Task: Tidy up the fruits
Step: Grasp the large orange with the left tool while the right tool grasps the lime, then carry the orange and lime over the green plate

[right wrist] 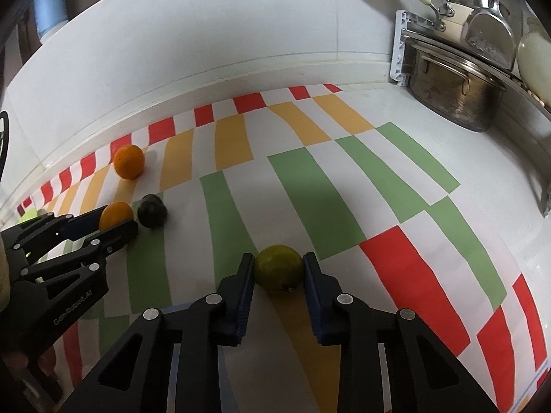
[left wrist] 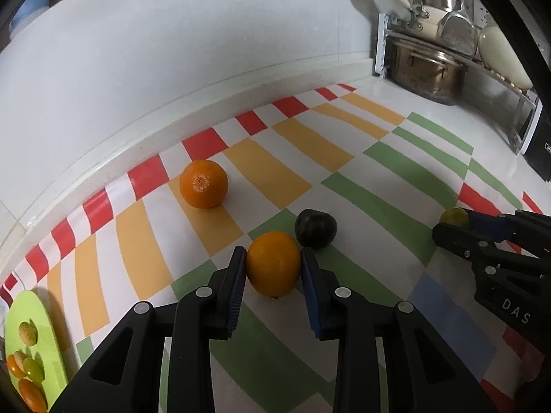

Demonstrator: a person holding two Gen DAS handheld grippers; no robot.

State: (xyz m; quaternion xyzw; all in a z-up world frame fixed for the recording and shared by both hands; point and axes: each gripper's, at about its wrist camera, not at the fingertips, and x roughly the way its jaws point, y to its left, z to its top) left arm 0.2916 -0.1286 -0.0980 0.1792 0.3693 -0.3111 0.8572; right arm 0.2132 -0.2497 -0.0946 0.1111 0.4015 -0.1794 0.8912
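My left hand-held gripper (left wrist: 273, 265) is clamped on an orange (left wrist: 273, 263) at lower centre of its view, pads on the fruit's widest sides. My right hand-held gripper (right wrist: 279, 268) is clamped the same way on a green fruit (right wrist: 279, 266), lower centre. Both fruits rest on the striped table (right wrist: 310, 189). They look firm, round and smooth, so liable to roll or slip; a grip across the middle seems safest. A plum (left wrist: 315, 229) touches the orange; another orange (left wrist: 204, 184) sits upper left, a green plate (left wrist: 34, 309) at the lower left edge.
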